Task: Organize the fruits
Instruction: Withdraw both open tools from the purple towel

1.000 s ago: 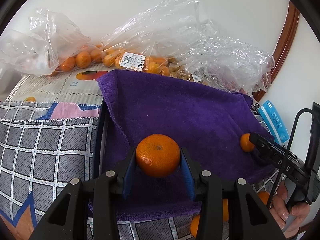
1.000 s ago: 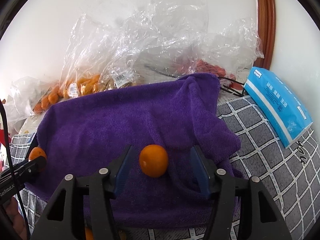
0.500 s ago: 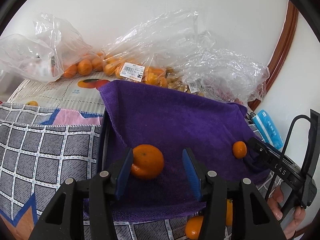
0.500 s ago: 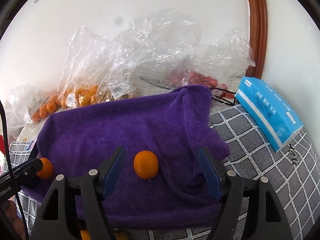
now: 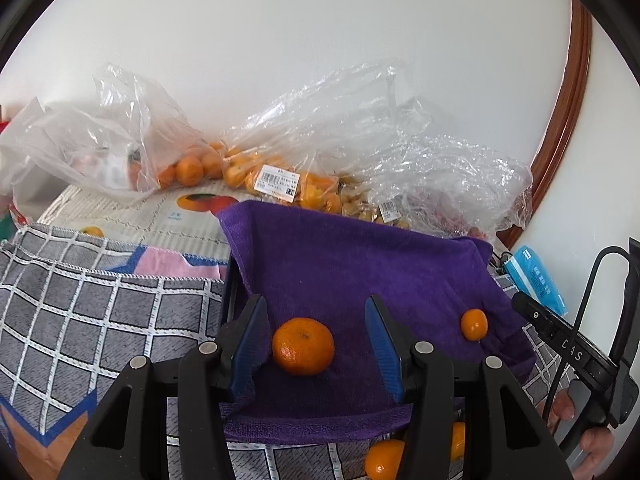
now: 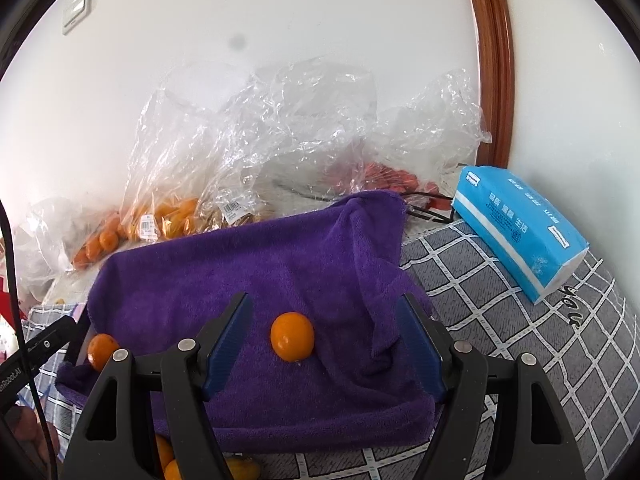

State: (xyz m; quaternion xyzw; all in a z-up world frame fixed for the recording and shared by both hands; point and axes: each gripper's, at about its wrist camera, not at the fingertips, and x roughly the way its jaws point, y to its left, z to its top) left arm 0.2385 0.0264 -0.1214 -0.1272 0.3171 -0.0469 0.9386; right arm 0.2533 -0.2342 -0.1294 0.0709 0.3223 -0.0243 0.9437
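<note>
A purple towel point(image 5: 360, 272) covers a raised surface. A mandarin point(image 5: 303, 346) rests on it between the spread fingers of my open left gripper point(image 5: 316, 344), touching neither pad. A smaller mandarin point(image 5: 474, 324) lies on the towel to the right. In the right wrist view that smaller mandarin point(image 6: 292, 342) sits between the wide-open fingers of my right gripper point(image 6: 324, 344), and the left one point(image 6: 102, 352) shows at the towel's left edge. More mandarins point(image 5: 384, 460) lie below the towel's front edge.
Clear plastic bags of oranges point(image 5: 192, 168) and other fruit point(image 6: 240, 184) line the white wall behind. A blue tissue pack point(image 6: 520, 228) lies at right on the grey checked cloth point(image 6: 520, 340). A brown door frame point(image 6: 492, 60) stands at the right.
My left gripper opened and let the mandarin go onto the towel, then drew back. My right gripper drew back and opened wider, leaving its mandarin lying on the towel.
</note>
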